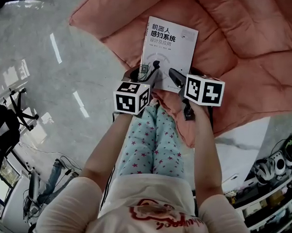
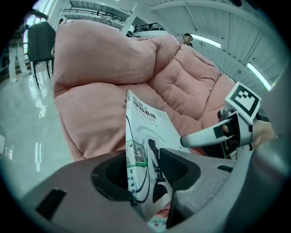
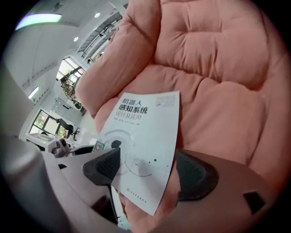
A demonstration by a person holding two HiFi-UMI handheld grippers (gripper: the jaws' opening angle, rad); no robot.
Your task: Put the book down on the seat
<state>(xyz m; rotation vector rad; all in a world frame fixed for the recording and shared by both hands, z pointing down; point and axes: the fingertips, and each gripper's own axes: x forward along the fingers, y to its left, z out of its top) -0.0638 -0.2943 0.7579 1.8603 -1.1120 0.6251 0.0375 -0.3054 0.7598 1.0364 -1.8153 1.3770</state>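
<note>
The white paperback book point(image 1: 168, 52) with a dark printed title is being rested on the pink quilted seat cushion point(image 1: 248, 60). Its near edge is lying between the jaws of both grippers, so it is judged to be set down and no longer carried. The left gripper's point(image 2: 143, 170) jaws are being held wide open, with the book's spine standing between them unpressed. The right gripper's point(image 3: 148, 170) jaws are likewise being held apart around the book's near corner, gripping nothing. Both forearms point(image 1: 109, 146) are being stretched forward and angled down, 1 on each side of the knees point(image 1: 155, 118).
</note>
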